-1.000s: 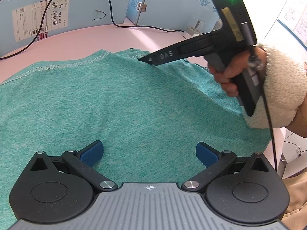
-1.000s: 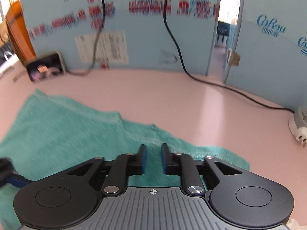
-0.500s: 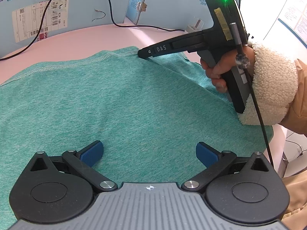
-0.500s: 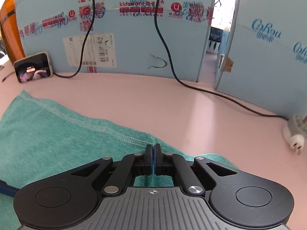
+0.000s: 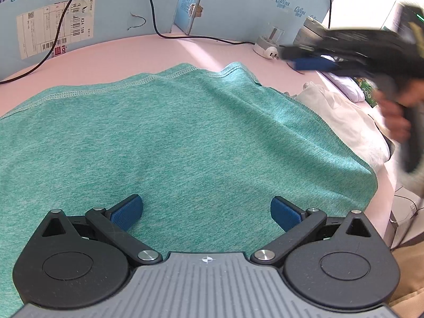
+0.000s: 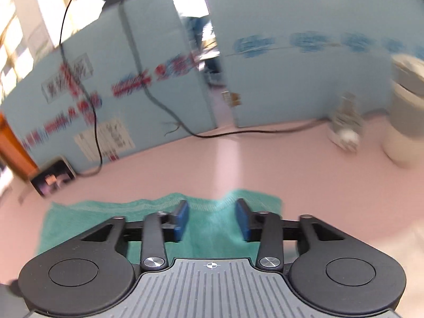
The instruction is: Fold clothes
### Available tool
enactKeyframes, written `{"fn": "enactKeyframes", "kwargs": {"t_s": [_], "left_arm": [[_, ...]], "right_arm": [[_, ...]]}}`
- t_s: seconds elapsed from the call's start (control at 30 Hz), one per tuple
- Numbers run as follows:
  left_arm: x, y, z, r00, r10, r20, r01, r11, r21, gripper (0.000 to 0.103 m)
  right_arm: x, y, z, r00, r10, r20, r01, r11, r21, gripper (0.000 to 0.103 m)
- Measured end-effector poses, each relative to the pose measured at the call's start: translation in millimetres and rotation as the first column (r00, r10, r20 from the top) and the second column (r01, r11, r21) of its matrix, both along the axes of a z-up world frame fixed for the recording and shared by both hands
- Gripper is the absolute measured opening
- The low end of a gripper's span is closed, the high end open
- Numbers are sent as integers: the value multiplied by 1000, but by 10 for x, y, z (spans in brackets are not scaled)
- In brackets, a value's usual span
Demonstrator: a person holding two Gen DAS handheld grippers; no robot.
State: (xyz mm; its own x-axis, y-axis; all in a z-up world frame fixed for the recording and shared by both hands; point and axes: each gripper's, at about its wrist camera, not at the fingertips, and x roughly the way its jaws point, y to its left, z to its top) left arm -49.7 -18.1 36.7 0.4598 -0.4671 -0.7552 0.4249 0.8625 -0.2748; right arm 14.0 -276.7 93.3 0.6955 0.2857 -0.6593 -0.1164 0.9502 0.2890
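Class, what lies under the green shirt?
The green shirt lies on the pink table. At its right edge it overlaps a white cloth. What is under its middle is covered.

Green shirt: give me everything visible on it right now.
The green shirt is a heathered teal knit, spread mostly flat on the pink table, with light stitched hems along its far edge and shallow creases near the right side. Its right edge lies against a white garment. The left gripper hovers over it, jaws open; the right gripper, also open, holds none of it.
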Motion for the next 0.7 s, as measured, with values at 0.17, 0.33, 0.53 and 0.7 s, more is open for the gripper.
{"fn": "enactKeyframes", "kwargs": {"t_s": [0.17, 0.33, 0.53, 0.7], "left_arm": [[-13, 10, -2, 1000, 9, 3, -9, 1000, -10, 103], [-60, -15, -15, 1000, 5, 28, -6, 1000, 3, 103], [-91, -82, -9, 999, -5, 49, 3, 999, 47, 103], [-107, -15, 133, 999, 18, 28, -19, 999, 32, 103]], "right_arm": [[-618, -574, 75, 984, -139, -113, 157, 973, 168, 47], [-1291, -905, -73, 929, -225, -292, 309, 907, 284, 47], [-1772, -992, -324, 869, -317, -380, 452, 820, 350, 56], [-1808, -932, -465, 873, -329, -361, 460, 803, 380, 61]]}}
